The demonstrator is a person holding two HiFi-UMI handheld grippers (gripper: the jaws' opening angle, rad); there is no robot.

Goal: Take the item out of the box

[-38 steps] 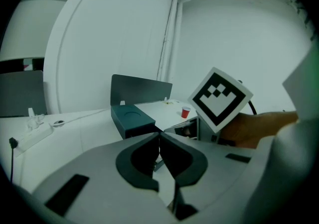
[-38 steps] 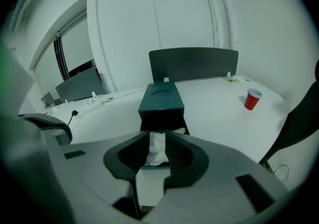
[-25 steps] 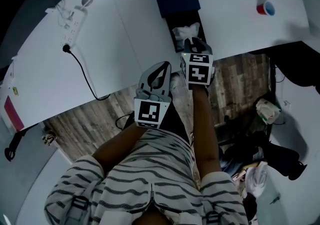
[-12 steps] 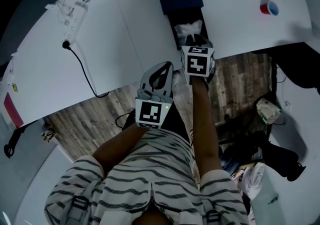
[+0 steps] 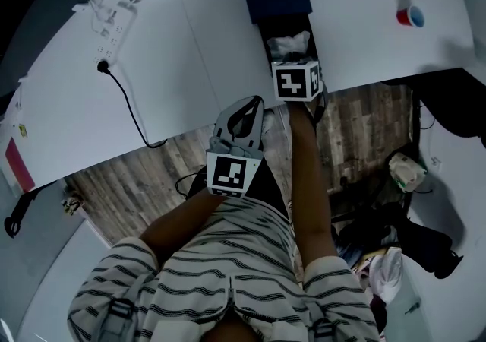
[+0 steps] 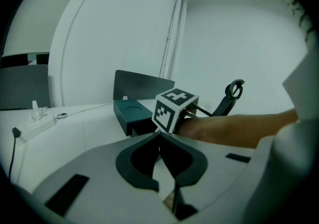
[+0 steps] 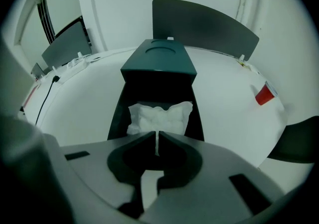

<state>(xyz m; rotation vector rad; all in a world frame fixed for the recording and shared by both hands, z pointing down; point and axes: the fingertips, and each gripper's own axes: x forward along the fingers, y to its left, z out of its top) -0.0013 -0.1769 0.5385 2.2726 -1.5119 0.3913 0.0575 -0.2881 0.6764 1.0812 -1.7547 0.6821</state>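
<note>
So we've got the dark teal cardboard box (image 7: 157,63) sitting open on the white table (image 5: 175,52), lid flipped back, and the crumpled white packet (image 7: 160,117) is lying inside it at the near end. Our right gripper (image 7: 158,137) hangs at the box's near edge, aimed at the packet, jaws pinched to a thin slit with nothing between them. Our left gripper (image 6: 159,136) sits just off the table edge beside the bare right forearm (image 5: 305,158), jaws closed tip to tip, empty too. A small red cup (image 7: 264,93) stands well off to the right, and a white power strip (image 5: 110,25) lies far left.
</note>
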